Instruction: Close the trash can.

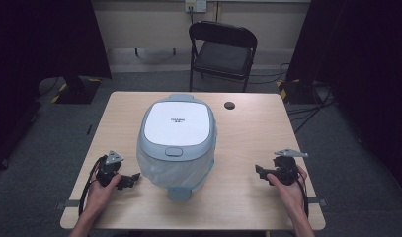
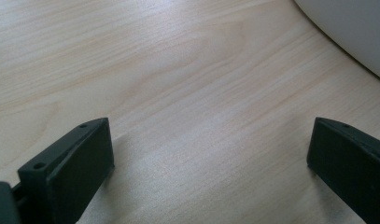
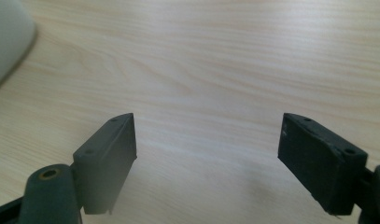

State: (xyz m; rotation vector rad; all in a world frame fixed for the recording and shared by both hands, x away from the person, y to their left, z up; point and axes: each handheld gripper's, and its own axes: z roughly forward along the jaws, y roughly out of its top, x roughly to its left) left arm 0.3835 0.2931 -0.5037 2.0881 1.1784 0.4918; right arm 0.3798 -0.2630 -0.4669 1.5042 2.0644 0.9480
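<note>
Item: rice cooker [image 1: 178,136], lid shut, sitting mid-table [image 1: 248,143], long axis running away from you. You are resting the left gripper [image 1: 131,178] just beside its near-left wall, the nearer one; the right gripper [image 1: 260,172] is lying well apart. Both are gaping wide, gripping nothing

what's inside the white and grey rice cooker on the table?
Cannot tell: the white and grey rice cooker has its white lid shut, hiding the inside. On top, a grey latch button and small print show. Both open grippers rest apart from it.
</note>
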